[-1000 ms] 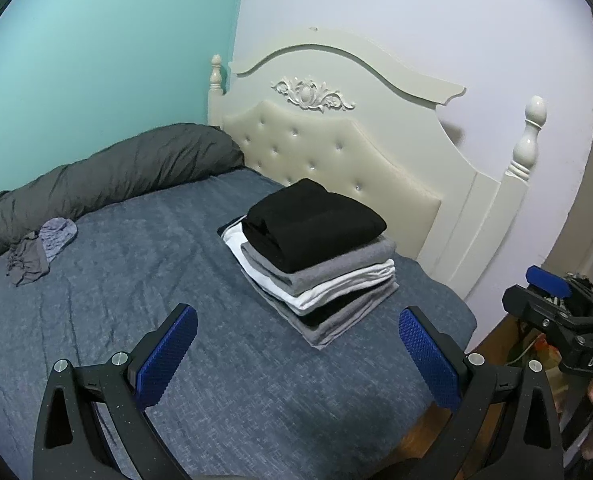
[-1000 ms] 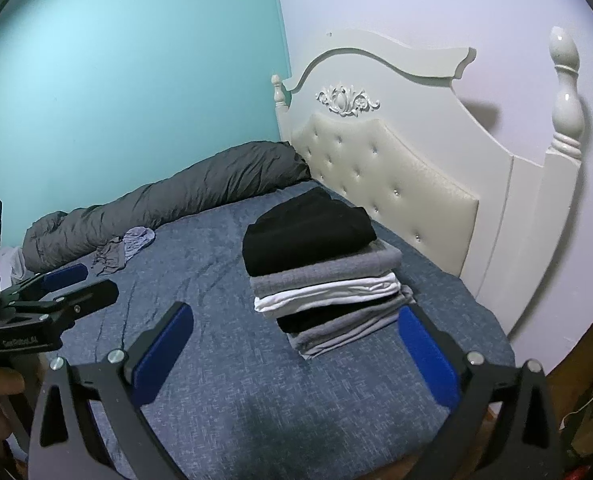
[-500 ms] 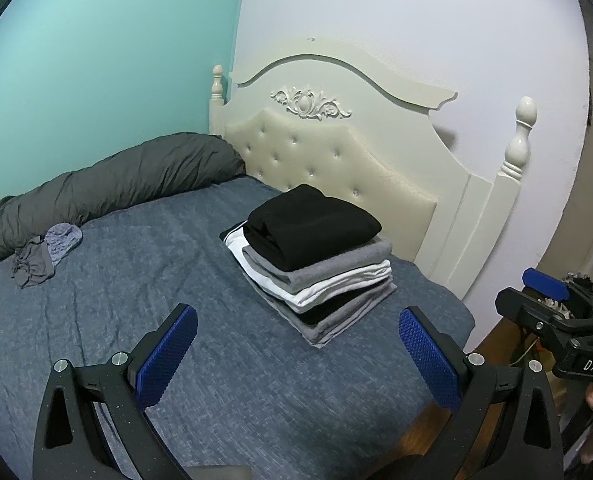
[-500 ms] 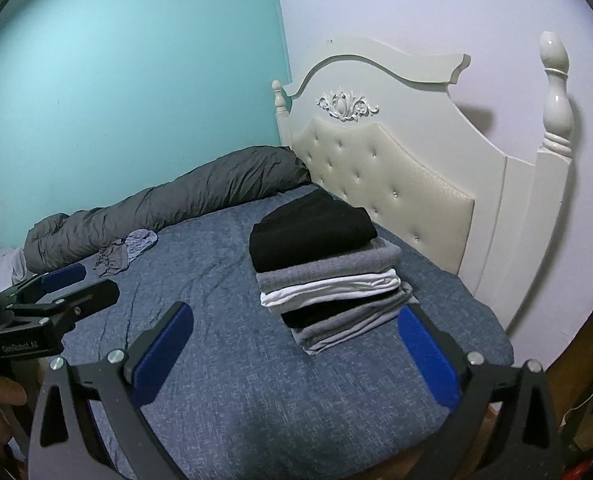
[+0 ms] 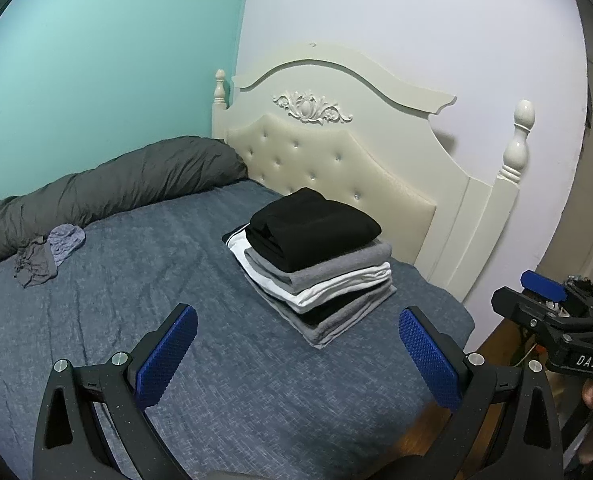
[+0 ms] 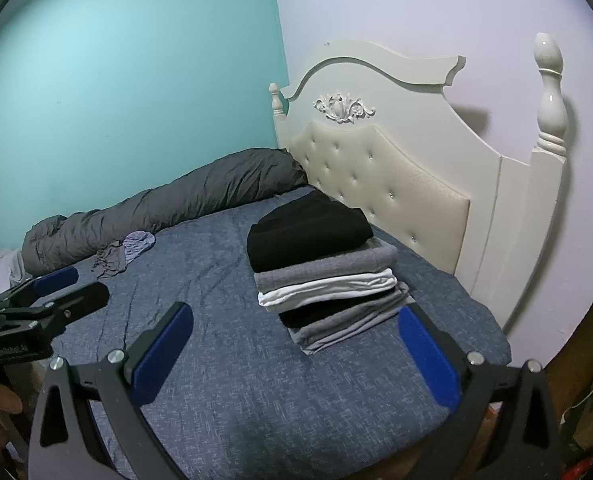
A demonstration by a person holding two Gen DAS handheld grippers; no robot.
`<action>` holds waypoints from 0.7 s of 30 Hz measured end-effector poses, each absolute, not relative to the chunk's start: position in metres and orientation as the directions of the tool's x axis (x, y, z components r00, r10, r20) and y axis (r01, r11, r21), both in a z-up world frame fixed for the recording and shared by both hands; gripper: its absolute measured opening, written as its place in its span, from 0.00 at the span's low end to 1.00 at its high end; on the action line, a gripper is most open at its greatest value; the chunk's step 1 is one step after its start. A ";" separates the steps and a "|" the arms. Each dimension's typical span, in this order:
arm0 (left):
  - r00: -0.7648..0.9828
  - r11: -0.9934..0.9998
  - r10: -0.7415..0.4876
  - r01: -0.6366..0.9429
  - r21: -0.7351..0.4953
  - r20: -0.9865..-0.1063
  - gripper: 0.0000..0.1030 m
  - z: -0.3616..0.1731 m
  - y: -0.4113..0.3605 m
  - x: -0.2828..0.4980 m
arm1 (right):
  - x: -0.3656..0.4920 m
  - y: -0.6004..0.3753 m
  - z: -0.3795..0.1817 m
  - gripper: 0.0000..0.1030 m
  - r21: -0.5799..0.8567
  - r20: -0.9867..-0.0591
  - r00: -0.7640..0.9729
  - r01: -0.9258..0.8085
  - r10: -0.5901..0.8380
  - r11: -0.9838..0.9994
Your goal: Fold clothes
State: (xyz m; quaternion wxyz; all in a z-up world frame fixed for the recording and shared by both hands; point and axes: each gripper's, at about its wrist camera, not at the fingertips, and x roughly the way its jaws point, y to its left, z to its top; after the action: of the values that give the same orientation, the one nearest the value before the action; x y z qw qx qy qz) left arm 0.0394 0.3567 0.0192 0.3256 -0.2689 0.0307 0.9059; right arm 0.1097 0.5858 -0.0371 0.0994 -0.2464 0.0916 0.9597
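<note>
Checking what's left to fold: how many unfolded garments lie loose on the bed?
2: a dark grey garment and a lavender one, crumpled together beside the rolled duvet. More may be hidden.

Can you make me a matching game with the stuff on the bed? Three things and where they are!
Things:
1. black folded garment
2. crumpled grey clothes
3. rolled grey duvet

Places:
A. along the teal wall
B. on top of the folded stack
C. loose on the blue bedcover, beside the duvet

Pairs: 1-B, 2-C, 3-A
</note>
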 end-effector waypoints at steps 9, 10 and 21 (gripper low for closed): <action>-0.640 -0.787 0.569 -0.605 -0.118 -0.516 1.00 0.017 0.357 0.041 | 0.111 0.587 -0.040 1.00 0.128 -0.498 -0.854 -0.244 0.150 -0.961; -0.640 -0.788 0.568 -0.605 -0.117 -0.518 1.00 0.017 0.357 0.041 | 0.112 0.587 -0.040 1.00 0.129 -0.497 -0.855 -0.244 0.150 -0.961; -0.641 -0.792 0.556 -0.601 -0.105 -0.529 1.00 0.012 0.358 0.040 | 0.111 0.588 -0.041 1.00 0.129 -0.499 -0.854 -0.245 0.151 -0.961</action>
State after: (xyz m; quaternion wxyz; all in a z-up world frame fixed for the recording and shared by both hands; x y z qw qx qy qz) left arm 0.0398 0.3583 0.0118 0.3197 -0.2782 0.0401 0.9049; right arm 0.1111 0.5884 -0.0408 0.1033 -0.2501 0.0943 0.9581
